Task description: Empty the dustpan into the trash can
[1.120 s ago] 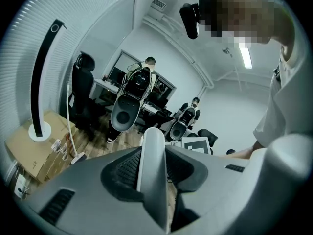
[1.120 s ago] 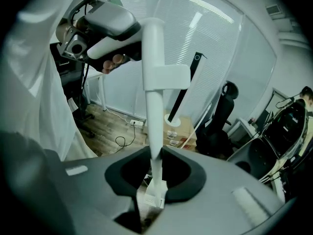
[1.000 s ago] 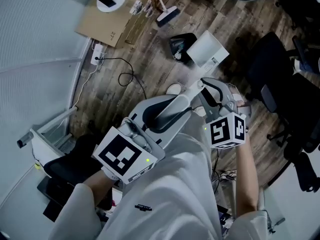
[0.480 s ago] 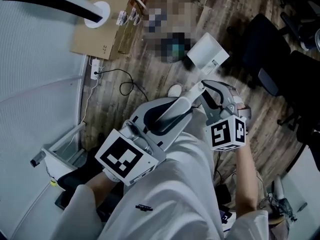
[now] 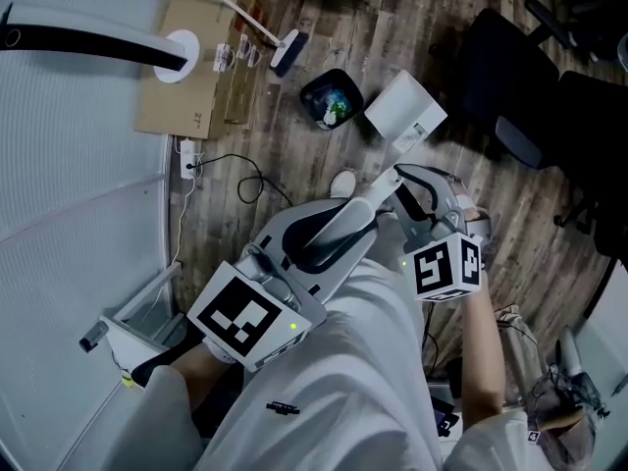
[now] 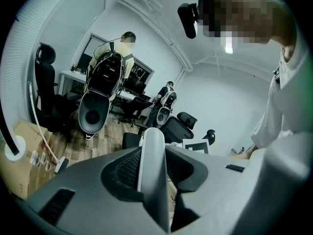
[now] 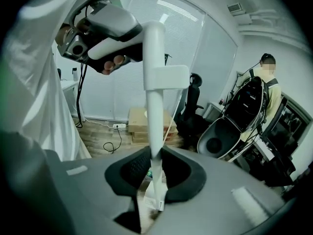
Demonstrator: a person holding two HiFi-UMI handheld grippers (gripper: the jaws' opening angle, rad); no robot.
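I am holding the dustpan [image 5: 405, 109] by its long white handle [image 5: 385, 180] with both grippers. My left gripper [image 5: 351, 220] is clamping the handle nearer to my body. In the left gripper view the white bar is sitting pinched between the two dark pads, with no gap showing on either side. My right gripper [image 5: 410, 186] is gripping the same handle further along, closer to the pan. In the right gripper view its jaws are closing around the thin white shaft, which runs up and away toward my other hand, and a white part with a label is showing just below the pads. The dustpan itself is a white box-shaped pan hanging at the far end of the handle over the wooden floor [image 5: 294, 155]. In the head view it is sitting just to the right of the black trash can [image 5: 310, 96], beside it and not over its mouth. The trash can is standing on the floor with some coloured litter lying inside. A broom [image 5: 287, 52] is lying just beyond the can, next to a flat piece of cardboard [image 5: 186, 77], and dark office chairs [image 5: 500, 77] are standing off to the right.
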